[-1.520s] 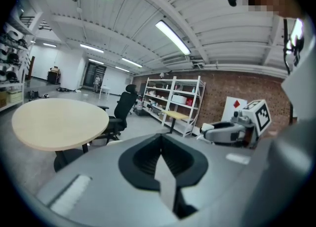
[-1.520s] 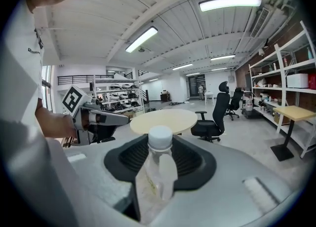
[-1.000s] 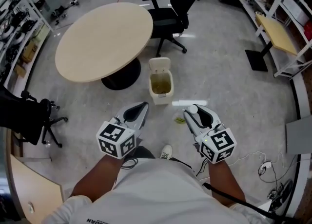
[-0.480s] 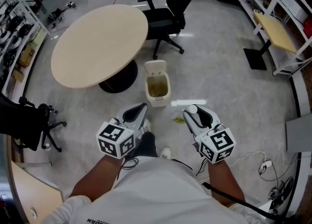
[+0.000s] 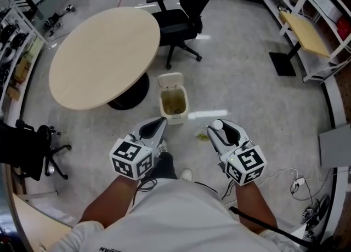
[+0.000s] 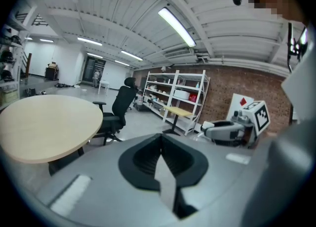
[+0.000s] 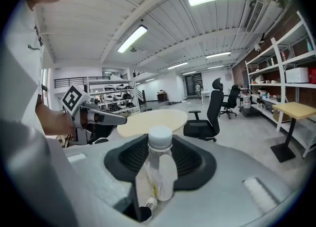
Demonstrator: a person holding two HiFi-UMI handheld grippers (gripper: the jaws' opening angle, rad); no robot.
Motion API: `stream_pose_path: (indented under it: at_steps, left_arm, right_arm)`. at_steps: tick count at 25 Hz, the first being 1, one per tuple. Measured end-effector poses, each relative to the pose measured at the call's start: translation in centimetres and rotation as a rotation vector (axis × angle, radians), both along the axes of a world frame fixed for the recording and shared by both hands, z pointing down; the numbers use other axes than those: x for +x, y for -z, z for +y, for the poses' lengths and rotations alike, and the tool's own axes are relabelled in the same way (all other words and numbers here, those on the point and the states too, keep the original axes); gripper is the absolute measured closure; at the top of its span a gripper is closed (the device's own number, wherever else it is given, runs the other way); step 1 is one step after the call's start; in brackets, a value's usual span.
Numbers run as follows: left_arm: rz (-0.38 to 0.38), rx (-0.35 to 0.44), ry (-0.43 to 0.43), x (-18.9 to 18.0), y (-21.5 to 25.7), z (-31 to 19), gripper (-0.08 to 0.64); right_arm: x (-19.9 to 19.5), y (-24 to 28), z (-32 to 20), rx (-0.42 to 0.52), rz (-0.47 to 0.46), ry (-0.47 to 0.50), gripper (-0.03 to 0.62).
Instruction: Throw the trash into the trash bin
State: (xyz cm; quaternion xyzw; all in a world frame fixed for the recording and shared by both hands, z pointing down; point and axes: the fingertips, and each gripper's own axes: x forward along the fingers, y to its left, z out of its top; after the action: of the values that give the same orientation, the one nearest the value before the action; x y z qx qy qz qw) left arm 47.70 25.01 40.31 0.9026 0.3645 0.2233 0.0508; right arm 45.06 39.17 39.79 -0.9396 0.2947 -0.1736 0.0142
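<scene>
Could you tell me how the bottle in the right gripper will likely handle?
The bottle looks clear and nearly empty, so it is probably light. Its plastic wall looks thin and may dent if squeezed. Being round, it would likely roll if laid down.

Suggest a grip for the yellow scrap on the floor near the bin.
The yellow scrap lies low and flat on the floor, too small to read its edges. Probably come straight down with the empty left hand-held gripper, pinching across its middle. The right hand-held gripper holds the bottle.
</scene>
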Motion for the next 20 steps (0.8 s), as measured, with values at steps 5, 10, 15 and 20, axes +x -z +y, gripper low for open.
stream_pose_path:
  at_steps: [5,10,15,20]
  left_arm:
    - [-0.022,0.004,0.026,2.2,-1.0,-1.7,0.551]
    - [-0.007,0.03,0.019,4.9,-1.4,-2.8,0.552]
    - [-0.047,0.001,0.034,7.8,-2.5,-4.4,0.551]
    - [-0.058,-0.025,0.053,11.1,-3.3,-6.4,0.552]
  right_arm:
    - [2.3,-0.2,-2.0,-0.016,-0.016,0.043,0.442]
    - [5.8,-0.4,-3.5,-0.029,-0.028,0.063,0.443]
    - [9.2,-1.2,-5.1,-0.05,-0.053,0.083,0.442]
    - [12.6,-2.7,-6.8,-0.065,-0.093,0.111,0.443]
